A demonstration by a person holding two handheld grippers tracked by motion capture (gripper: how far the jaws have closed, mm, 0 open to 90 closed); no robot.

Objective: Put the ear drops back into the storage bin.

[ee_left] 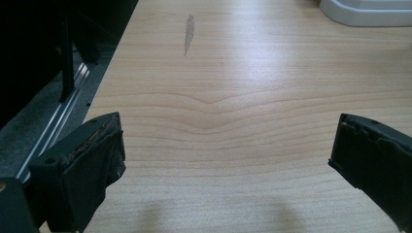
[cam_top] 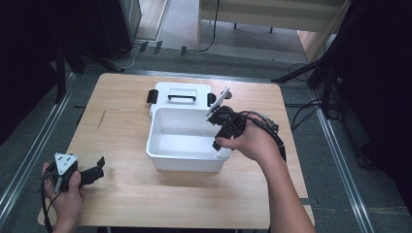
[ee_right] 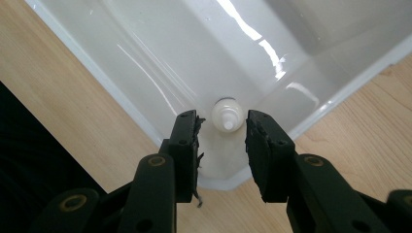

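Small white bottle [ee_right: 227, 114] lies in a bottom corner of the white bin [cam_top: 160, 143], seen nozzle-end on in the right gripper view; exact kind of bottle too small to tell. Right gripper [ee_right: 222, 133] hangs just above that corner, jaws a narrow gap apart, nothing between the pads, bottle visible through the gap and apart from them. Judged step: drop-off into the bin looks done, bottle released and lying free. Next move likely calls for lifting the gripper clear of the bin rim without clipping the near wall, then either fetching another item or dealing with the lid. Bin otherwise looks empty, glossy inner walls, no other contents visible. White lid [cam_top: 180, 94] with a black handle and black side latches lies flat just behind the bin, touching or nearly so. Left gripper [cam_top: 94, 172] sits idle at the near-left of the tabletop [cam_top: 121, 199], well apart from the bin, jaws spread wide, holding nothing, bare wood between them.
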